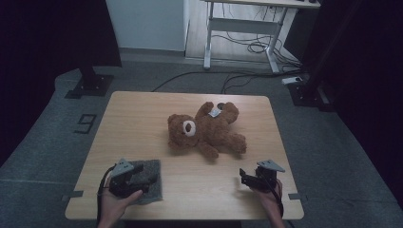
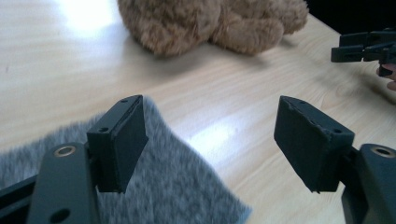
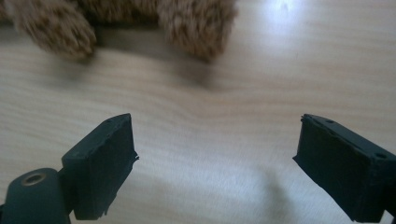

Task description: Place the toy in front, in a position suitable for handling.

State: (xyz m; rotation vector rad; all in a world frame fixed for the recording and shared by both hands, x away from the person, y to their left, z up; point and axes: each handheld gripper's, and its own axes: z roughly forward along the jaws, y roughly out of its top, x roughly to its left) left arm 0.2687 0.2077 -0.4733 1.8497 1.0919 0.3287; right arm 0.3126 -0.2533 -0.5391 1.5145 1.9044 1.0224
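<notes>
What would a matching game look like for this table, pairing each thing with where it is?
Things:
1. teddy bear
2. grey cloth
3. left claw
4. right claw

Places:
A. above bare wood at the near right
B. lying in the middle of the table
C. flat at the near left
D. open over the cloth

Pairs: 1-B, 2-C, 3-D, 4-A

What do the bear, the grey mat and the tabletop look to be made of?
Bear: brown plush, shaggy pile, likely soft stuffing. Grey mat: fuzzy cloth, perhaps felt or fleece, with a mottled nap. Tabletop: pale wood-grain surface, probably laminate; its smooth sheen reflects light.
</notes>
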